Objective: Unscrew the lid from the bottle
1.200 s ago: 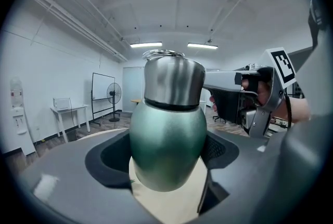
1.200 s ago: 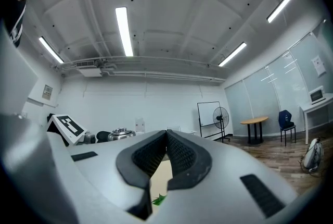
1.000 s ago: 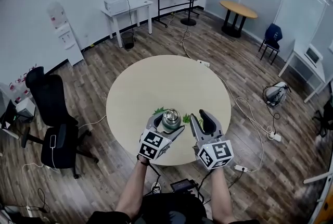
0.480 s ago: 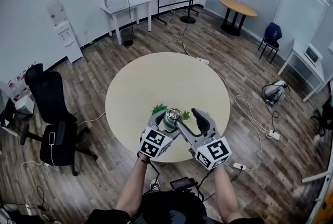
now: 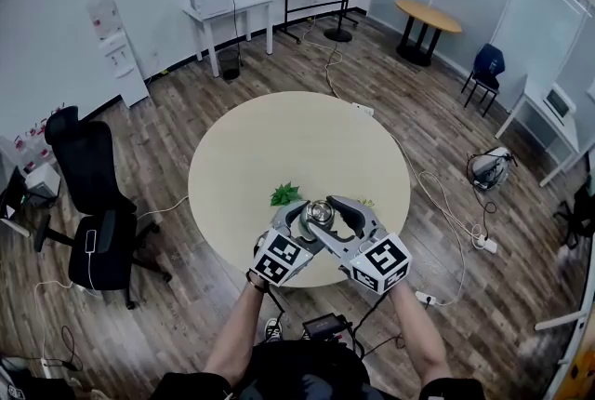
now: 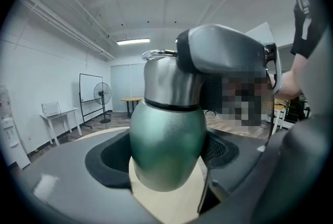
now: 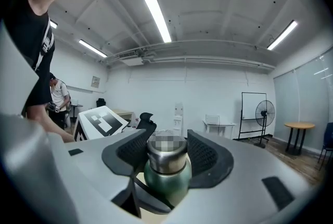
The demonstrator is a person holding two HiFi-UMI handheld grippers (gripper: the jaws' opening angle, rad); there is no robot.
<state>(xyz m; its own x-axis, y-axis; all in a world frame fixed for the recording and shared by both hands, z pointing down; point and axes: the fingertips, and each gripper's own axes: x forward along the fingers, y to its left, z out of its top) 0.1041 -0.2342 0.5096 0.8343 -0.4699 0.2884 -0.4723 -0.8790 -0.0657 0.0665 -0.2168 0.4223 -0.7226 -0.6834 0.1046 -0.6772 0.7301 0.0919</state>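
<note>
Fingers (image 6: 106, 158) of the left gripper (image 5: 299, 221) are clenching the green body of the bottle (image 6: 166, 145) from both sides. They are holding it upright over the near part of the round desk (image 5: 279, 138), and it seems to be lifted a little off the surface. A green leafy thing (image 5: 284, 195) is lying on the desk just beside it.

What is new is the right gripper (image 5: 340, 212). A second ago it was hanging with its fingers apart to the right of the bottle. Half a second ago it was tilting toward it. Now its fingers (image 7: 208, 158) are sitting against the two sides of the steel lid (image 7: 166, 151), and they seem to be grasping it. In the left gripper view one grey finger is also pressing on the lid from the right.

I am judging that the approach is finished and the turning is only starting. The lid is looking fully seated on the neck, with no gap showing. The next move is probably asking for a firm hold on the body while the right wrist is rotating, because smooth steel may slip in the fingers.
</note>
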